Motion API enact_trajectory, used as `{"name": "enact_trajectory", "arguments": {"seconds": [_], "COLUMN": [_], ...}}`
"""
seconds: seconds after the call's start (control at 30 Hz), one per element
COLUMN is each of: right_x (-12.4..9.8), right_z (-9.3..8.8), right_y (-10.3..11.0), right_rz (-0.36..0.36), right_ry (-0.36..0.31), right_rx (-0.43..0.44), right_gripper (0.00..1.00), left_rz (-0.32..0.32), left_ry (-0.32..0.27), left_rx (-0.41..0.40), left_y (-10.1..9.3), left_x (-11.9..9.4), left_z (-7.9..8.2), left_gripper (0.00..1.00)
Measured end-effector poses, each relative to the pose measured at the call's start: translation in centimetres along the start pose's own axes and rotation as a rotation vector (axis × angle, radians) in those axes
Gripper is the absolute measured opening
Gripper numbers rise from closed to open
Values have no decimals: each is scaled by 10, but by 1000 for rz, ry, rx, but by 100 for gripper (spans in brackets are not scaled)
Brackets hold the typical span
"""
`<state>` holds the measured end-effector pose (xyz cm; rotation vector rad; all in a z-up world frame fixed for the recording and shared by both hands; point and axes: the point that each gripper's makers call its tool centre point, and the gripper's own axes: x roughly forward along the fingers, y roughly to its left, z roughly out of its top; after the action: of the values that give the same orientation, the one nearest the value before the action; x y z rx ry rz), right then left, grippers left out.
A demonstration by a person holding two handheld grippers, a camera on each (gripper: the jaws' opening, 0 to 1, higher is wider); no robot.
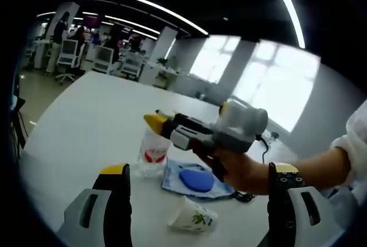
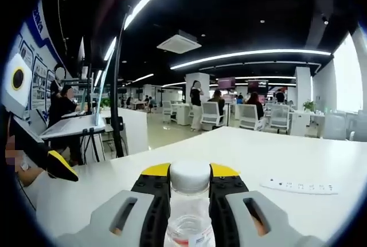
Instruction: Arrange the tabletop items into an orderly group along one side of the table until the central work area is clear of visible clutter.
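A clear plastic bottle (image 2: 190,181) with a white cap sits between the jaws of my right gripper (image 2: 190,171), which is shut on its neck. In the left gripper view the same bottle (image 1: 153,154) shows a red and white label and stands upright, its base at the white table (image 1: 92,115). A hand holds the right gripper (image 1: 158,122) over its top. My left gripper (image 1: 199,169) is open and holds nothing, hovering above a blue oval thing (image 1: 196,179) on a pale blue cloth (image 1: 172,179). A paper cup (image 1: 192,216) with green print lies on its side near my jaws.
A black cable (image 1: 248,196) trails by the cloth. A white power strip (image 2: 298,187) lies on the table to the right. The left gripper's yellow tip (image 2: 61,167) shows at the left. Office chairs, desks and people stand beyond the table's far edge.
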<state>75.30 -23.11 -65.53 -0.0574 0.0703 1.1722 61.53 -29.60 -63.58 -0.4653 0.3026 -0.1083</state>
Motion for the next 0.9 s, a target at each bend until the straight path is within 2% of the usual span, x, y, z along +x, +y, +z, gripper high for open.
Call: {"name": "enact_trajectory", "arguments": {"seconds": [0.43, 0.47, 0.5, 0.6, 0.67, 0.7, 0.77, 0.83, 0.9], "right_x": [1, 0, 0, -2, -10, -10, -20, -31, -41], "right_z": [1, 2, 5, 30, 42, 42, 47, 41, 46], "right_y": [0, 0, 1, -6, -5, -5, -4, -6, -7], "right_rz": [-4, 0, 3, -22, 5, 13, 24, 28, 27], "right_ry": [-11, -8, -17, -106, -100, -98, -74, 0, -18], "right_rx": [-5, -23, -34, -5, 18, 17, -21, -34, -20], "right_gripper": [22, 25, 35, 63, 67, 71, 77, 76, 76], "left_rz": [5, 5, 4, 11, 25, 32, 48, 54, 66], "left_ry": [4, 5, 6, 5, -3, -3, 8, 33, 71], "left_rx": [-1, -2, -2, -2, 17, 23, 45, 58, 56], "left_y": [1, 1, 1, 2, 3, 4, 6, 8, 5], "left_x": [0, 0, 1, 1, 2, 2, 2, 3, 4], "left_z": [1, 1, 0, 1, 2, 2, 1, -3, -12], "left_gripper": [97, 97, 97, 97, 97, 97, 97, 97, 97]}}
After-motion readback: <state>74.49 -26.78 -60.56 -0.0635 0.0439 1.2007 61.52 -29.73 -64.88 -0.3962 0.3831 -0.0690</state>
